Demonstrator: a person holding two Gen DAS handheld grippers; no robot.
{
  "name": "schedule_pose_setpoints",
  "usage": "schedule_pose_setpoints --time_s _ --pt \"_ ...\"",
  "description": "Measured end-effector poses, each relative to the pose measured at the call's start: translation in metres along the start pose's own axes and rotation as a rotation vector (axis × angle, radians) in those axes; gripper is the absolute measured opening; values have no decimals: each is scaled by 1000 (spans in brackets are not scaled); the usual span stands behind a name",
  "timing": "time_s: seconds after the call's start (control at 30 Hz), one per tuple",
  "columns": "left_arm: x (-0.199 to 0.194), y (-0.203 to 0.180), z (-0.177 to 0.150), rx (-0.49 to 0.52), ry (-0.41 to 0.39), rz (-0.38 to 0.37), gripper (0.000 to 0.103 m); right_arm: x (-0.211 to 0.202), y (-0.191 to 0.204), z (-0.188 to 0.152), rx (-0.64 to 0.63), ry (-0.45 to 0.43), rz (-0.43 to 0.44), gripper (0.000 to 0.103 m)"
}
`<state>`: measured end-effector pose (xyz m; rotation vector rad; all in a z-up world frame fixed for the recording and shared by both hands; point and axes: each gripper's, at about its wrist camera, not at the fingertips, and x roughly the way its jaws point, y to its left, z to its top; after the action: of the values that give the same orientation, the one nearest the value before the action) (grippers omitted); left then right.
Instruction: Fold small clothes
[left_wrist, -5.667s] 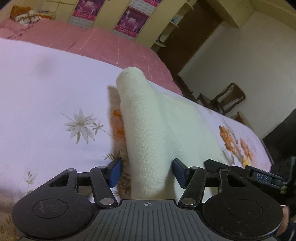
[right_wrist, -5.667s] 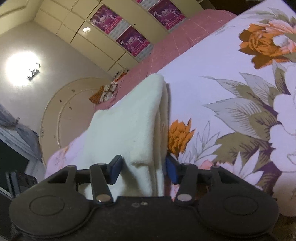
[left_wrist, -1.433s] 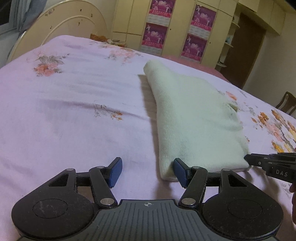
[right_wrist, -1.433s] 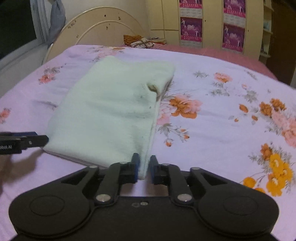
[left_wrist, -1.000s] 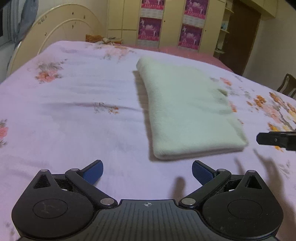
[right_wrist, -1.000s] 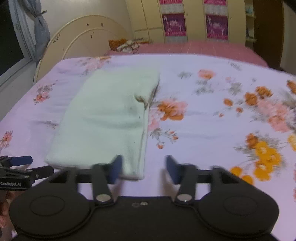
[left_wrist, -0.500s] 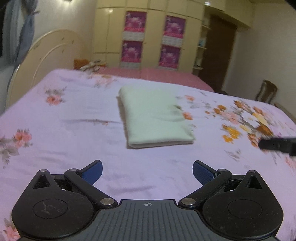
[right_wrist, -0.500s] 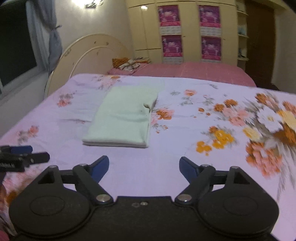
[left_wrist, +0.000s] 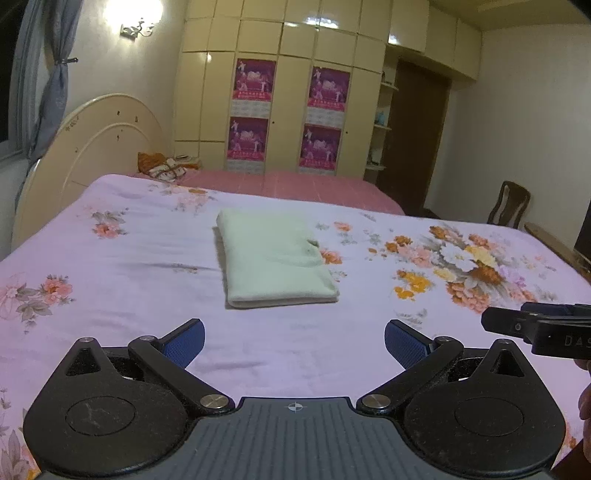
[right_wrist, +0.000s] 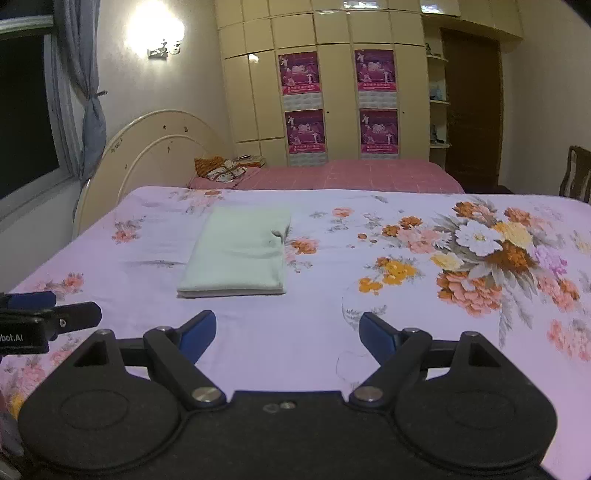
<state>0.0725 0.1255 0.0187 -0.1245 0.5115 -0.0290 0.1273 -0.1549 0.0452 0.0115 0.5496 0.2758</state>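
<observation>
The cloth (left_wrist: 275, 258) lies folded into a flat, pale green rectangle on the bedspread (left_wrist: 110, 295), toward the headboard side of the middle and squared roughly to the bed. Its layers are stacked, and the doubled edge shows along the near side. It seems set there because the sheet under it is flat and it has bare fabric on every side, so the fold can rest without sliding. One small tuck or notch shows on its right edge, next to an orange printed flower.

The left gripper (left_wrist: 293, 341) hangs over the near part of the bed with its jaws wide and nothing between them, well apart from the cloth. The right gripper (right_wrist: 287, 334) is the same: jaws spread wide, empty, and well short of the cloth's near edge. Each gripper's tip shows at the side of the other's view, so the two sit side by side with a clear gap between them. With both empty and back from it, the fold looks finished, or at least let go.

There is ample room: open bedspread runs from the grippers to the cloth and off to the right over the big flower print. The limits are the headboard (right_wrist: 155, 147) on the left, a pink bed (right_wrist: 351, 173) beyond, and a chair (left_wrist: 511, 203) off the far right corner.
</observation>
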Motion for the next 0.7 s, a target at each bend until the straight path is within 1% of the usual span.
schedule_pose_setpoints --time_s 0.23,0.7 --pt "-10 -8 -10 -1 -6 1 102 -13 11 -5 -23 -36 17 84" --pt "-7 -14 -11 4 -1 3 102 -14 16 -12 -18 -25 18 84"
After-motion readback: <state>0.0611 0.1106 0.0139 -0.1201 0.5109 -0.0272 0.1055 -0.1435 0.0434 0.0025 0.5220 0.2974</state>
